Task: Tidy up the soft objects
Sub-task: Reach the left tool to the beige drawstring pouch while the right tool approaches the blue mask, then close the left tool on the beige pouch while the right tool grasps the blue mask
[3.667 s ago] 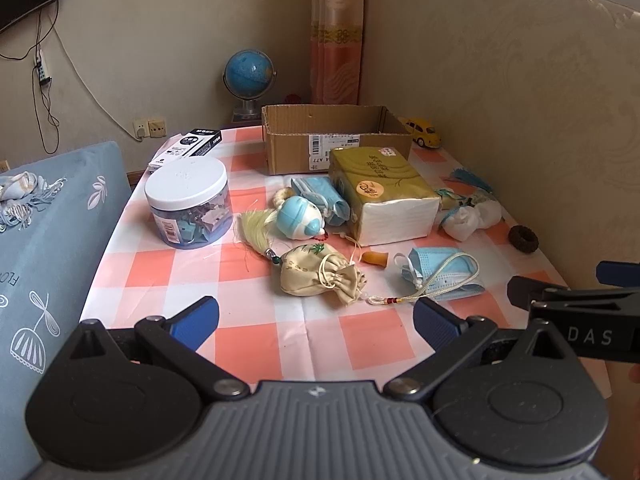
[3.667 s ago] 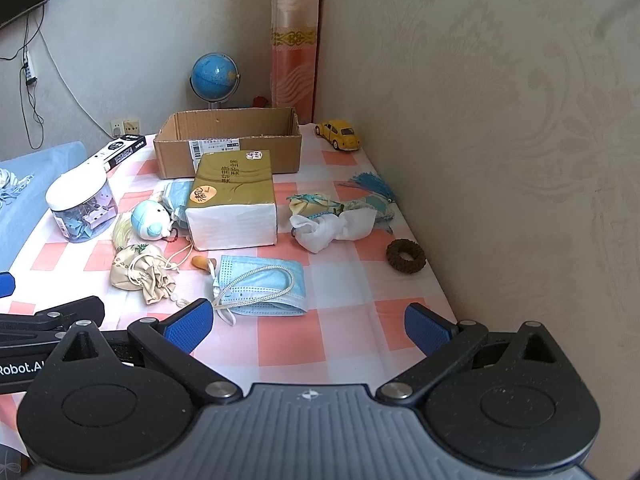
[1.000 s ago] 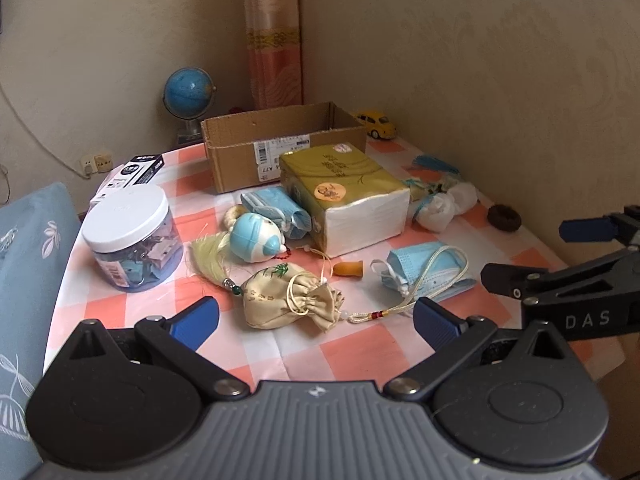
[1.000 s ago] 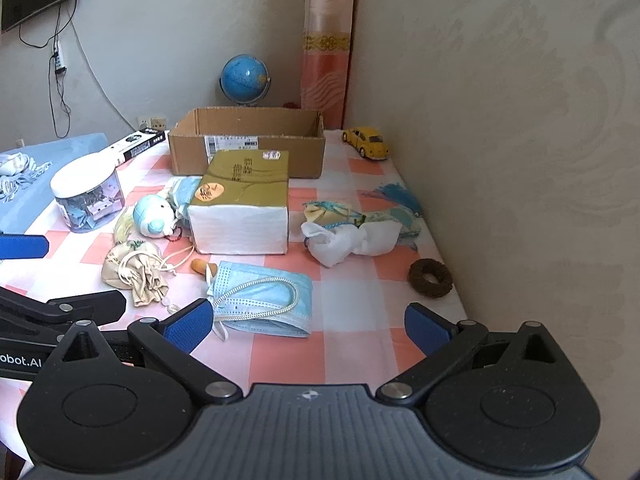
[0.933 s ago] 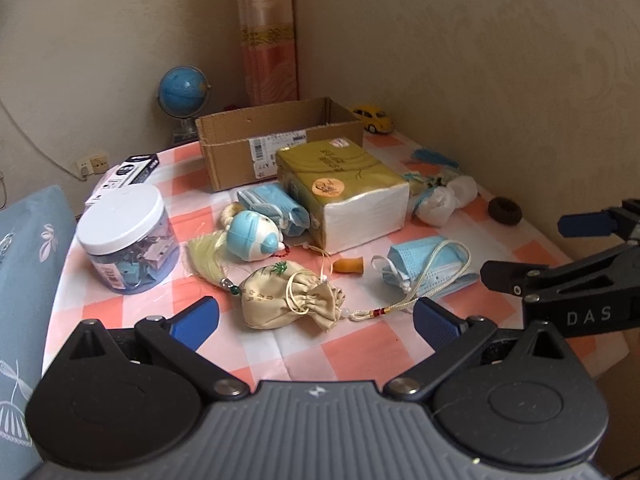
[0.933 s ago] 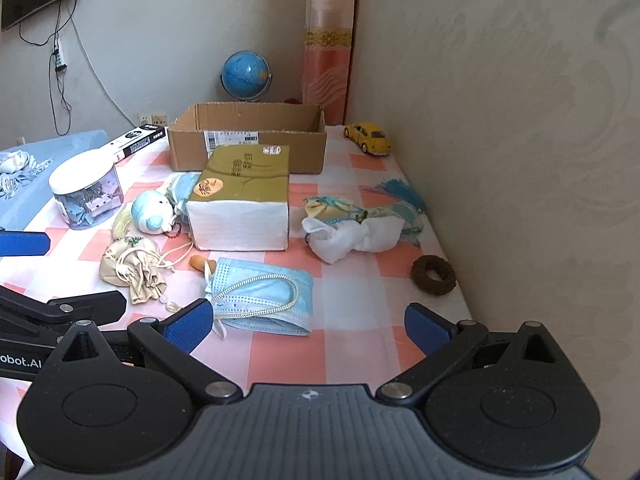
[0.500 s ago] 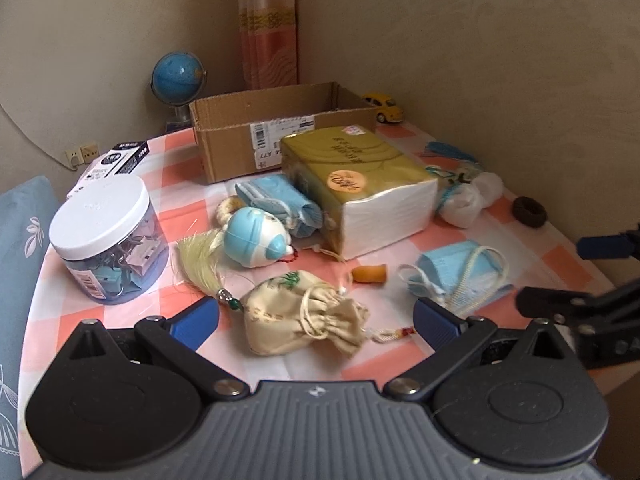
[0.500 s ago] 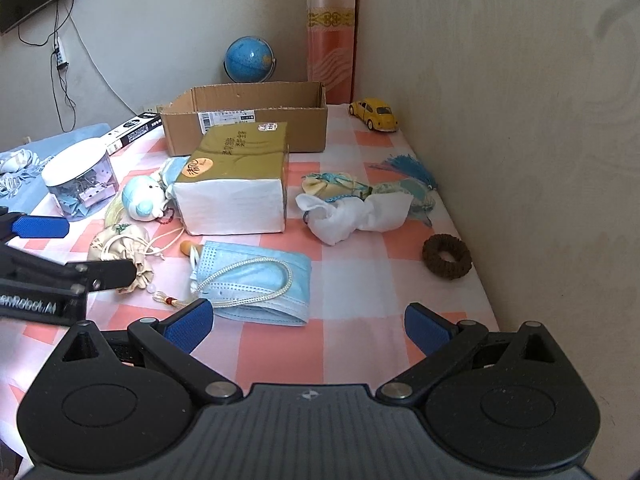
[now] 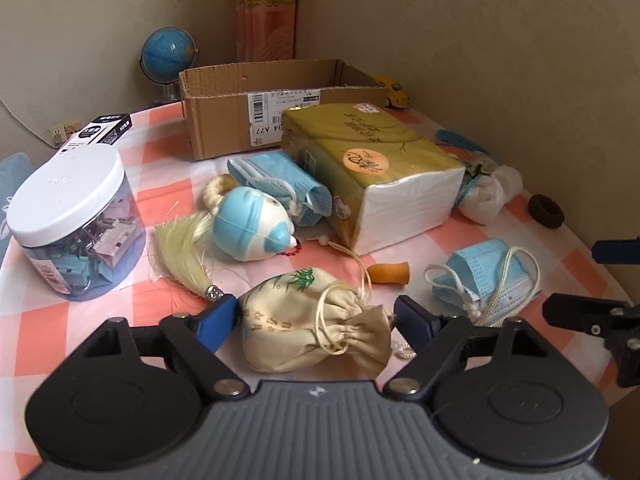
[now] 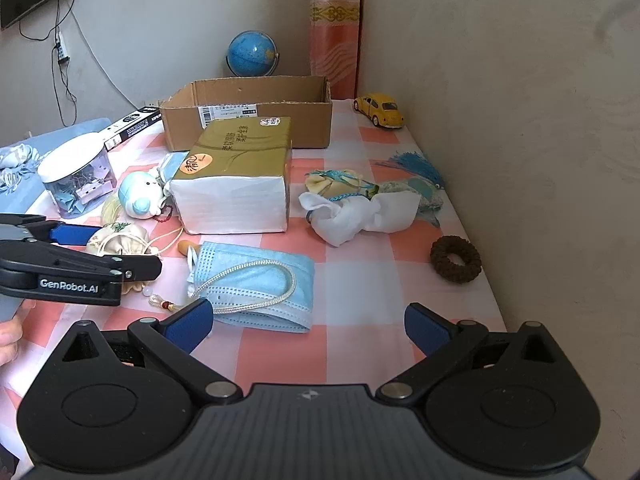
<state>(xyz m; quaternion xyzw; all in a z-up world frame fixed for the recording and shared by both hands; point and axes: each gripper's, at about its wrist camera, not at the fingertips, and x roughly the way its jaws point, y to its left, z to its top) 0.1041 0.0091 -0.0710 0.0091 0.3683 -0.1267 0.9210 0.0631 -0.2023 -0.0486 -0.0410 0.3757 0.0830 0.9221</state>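
Note:
A beige drawstring pouch [image 9: 312, 320] lies on the checked tablecloth [image 9: 120, 184], right between the blue pads of my left gripper [image 9: 315, 317]. Its jaws are closing around the pouch; the pads reach its sides without squeezing it. From the right wrist view the left gripper [image 10: 126, 250] straddles the same pouch [image 10: 120, 240]. My right gripper [image 10: 308, 324] stands open just in front of a folded blue face mask [image 10: 256, 284], with nothing held. A second mask [image 9: 276, 180], a tissue pack [image 9: 372, 176], a blue-and-white plush [image 9: 252, 224] and a white cloth bundle [image 10: 360, 212] lie further back.
An open cardboard box [image 9: 280, 104] stands at the back, with a globe [image 9: 168, 52] behind it. A clip jar [image 9: 76, 220] sits at the left. A yellow toy car [image 10: 380, 110], a brown hair tie [image 10: 456, 258] and the wall bound the right side.
My left gripper came forward and down over the beige pouch, and its jaws narrowed around it. The right gripper sank slightly toward the front mask.

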